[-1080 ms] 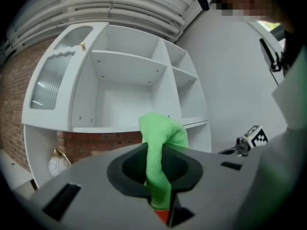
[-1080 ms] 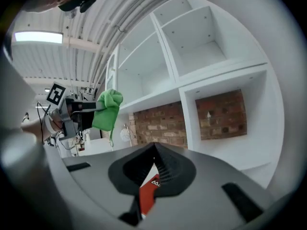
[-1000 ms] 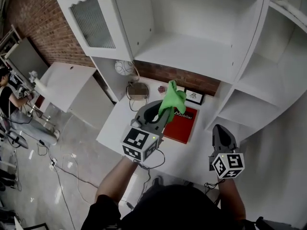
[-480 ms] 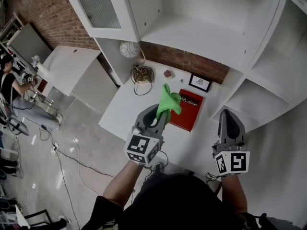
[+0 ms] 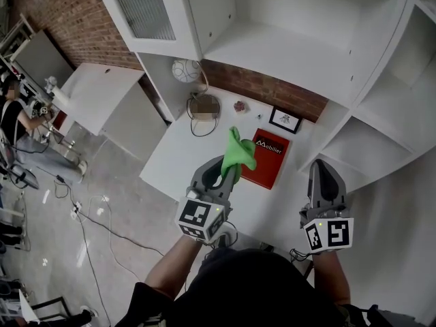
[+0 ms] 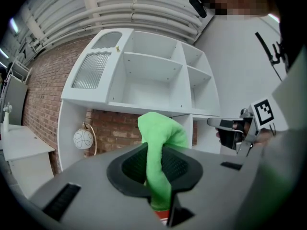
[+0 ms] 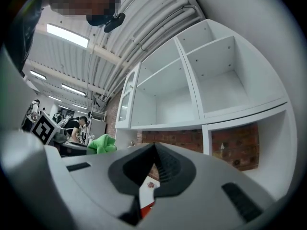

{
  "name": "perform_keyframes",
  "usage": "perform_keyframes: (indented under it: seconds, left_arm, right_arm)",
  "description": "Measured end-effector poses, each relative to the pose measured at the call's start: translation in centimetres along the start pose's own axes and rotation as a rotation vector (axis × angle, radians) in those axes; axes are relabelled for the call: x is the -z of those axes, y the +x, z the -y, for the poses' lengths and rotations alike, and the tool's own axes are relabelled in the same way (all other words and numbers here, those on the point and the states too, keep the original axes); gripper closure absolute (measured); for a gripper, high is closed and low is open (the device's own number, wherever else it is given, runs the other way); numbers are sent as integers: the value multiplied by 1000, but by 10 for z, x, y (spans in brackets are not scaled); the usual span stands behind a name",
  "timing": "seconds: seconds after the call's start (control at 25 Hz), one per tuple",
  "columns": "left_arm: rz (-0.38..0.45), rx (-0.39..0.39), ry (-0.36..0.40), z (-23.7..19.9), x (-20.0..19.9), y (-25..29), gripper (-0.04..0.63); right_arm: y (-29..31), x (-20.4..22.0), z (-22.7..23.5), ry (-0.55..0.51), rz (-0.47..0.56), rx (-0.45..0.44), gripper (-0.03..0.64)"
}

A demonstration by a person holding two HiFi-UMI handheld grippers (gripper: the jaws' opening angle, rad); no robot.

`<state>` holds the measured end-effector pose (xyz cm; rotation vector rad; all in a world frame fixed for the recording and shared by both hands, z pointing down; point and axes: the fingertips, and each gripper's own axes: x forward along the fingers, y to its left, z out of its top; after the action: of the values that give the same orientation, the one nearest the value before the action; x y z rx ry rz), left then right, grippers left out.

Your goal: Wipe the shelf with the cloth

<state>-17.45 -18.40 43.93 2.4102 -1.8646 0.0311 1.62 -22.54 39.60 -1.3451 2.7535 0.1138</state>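
Note:
A bright green cloth (image 5: 237,152) sticks up from my left gripper (image 5: 228,171), whose jaws are shut on it above the white table. The left gripper view has the cloth (image 6: 158,152) pinched between the dark pads, its top flopping right. The white shelf unit (image 5: 286,53) stands ahead, its wide lower shelf bare; it also fills the left gripper view as the shelf unit (image 6: 148,75) and the right gripper view as the shelf unit (image 7: 192,90). My right gripper (image 5: 321,177) is held low at the right, shut with nothing in it, apart from the shelf.
On the white table (image 5: 177,155) lie a red book (image 5: 264,159), a small framed picture (image 5: 285,120), a coiled cable with a box (image 5: 203,107) and a round white lamp (image 5: 185,70). The cabinet's glass door (image 5: 146,9) stands open at left. A seated person (image 5: 13,125) is far left.
The view has shifted, the shelf unit now sits higher and farther. My left gripper with the cloth has dropped slightly toward me; the right gripper has risen a little into view.

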Motion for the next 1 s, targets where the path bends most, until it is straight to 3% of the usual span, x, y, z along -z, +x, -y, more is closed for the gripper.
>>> perform_keyframes:
  seconds: [1.0]
  left_arm:
    - [-7,-2,-12,3,5,-2,538]
  right_arm:
    - [-12,8,1,34,-24,10,617]
